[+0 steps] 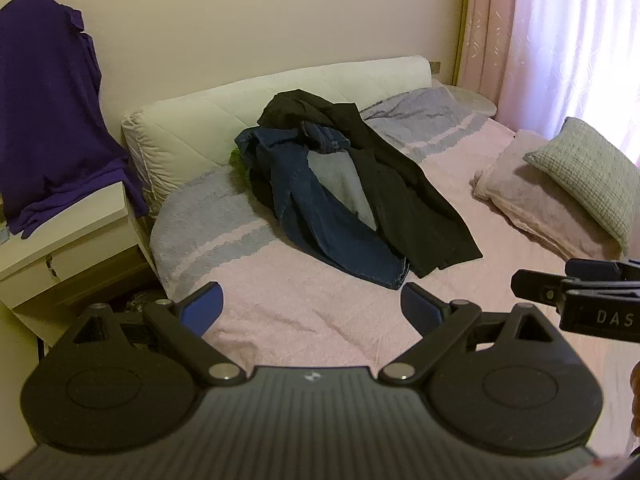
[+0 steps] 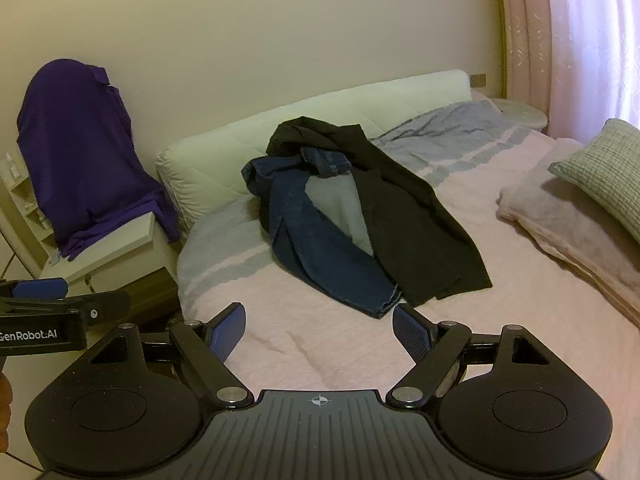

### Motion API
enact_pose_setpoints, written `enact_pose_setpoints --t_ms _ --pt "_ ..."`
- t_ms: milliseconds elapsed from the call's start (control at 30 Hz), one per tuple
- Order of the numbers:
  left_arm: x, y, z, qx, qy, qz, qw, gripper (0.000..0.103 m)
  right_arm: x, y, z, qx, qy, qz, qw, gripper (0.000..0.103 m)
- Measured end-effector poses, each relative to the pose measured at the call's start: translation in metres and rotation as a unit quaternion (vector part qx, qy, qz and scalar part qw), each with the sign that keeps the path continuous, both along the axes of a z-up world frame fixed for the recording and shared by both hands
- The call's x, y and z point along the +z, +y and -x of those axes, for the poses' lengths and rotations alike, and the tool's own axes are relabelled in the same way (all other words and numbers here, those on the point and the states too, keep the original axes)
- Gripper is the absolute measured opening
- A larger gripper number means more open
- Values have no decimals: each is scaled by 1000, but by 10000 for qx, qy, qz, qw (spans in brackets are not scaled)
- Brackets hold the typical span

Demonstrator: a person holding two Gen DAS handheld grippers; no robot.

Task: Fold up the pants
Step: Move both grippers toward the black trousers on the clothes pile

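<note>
A heap of pants lies in the middle of the bed: dark blue jeans point(image 1: 320, 216) point(image 2: 320, 248) on the left, black pants point(image 1: 408, 192) point(image 2: 416, 224) draped over them on the right, a grey piece between them. My left gripper point(image 1: 312, 304) is open above the pink bedspread, short of the jeans' hem, holding nothing. My right gripper point(image 2: 318, 328) is open too, also just short of the hem and empty. Each gripper shows at the edge of the other's view.
The bed point(image 1: 320, 320) has a white padded headboard point(image 1: 280, 92) by the wall. Pillows point(image 1: 580, 176) lie at the right. A white nightstand point(image 1: 60, 240) with a purple garment point(image 1: 52, 112) draped above it stands to the left. Pink curtains point(image 1: 560, 40) hang at the right.
</note>
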State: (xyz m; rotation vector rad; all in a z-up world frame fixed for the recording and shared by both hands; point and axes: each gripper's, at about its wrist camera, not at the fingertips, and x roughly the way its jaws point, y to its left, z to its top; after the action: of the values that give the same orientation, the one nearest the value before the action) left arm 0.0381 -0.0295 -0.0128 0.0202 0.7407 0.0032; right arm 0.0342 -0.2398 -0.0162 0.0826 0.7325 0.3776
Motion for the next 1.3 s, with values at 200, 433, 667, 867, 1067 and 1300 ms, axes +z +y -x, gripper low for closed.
enact_pose_setpoints --t_ms 200,433,667,867,1067,1300 --pt "2 3 -17 -102 4 -12 9999 94 2 5 -13 -89 13 24 10000 78" --pt "-2 8 -51 -249 57 -29 9997 94 -5 11 -40 -227 91 -13 9997 78" --pt "-21 27 -110 -460 230 0 9987 94 -26 23 -86 -390 442 -356 9976 78" --pt "-46 56 -181 -630 482 89 9968 94 -47 45 -144 -599 744 -438 9945 78" --pt "-63 99 -270 -551 674 84 9962 94 -61 89 -215 -707 737 -298 9943 77" --pt "-72 153 -378 -535 591 31 9968 94 -68 155 -311 -584 297 91 9978 72"
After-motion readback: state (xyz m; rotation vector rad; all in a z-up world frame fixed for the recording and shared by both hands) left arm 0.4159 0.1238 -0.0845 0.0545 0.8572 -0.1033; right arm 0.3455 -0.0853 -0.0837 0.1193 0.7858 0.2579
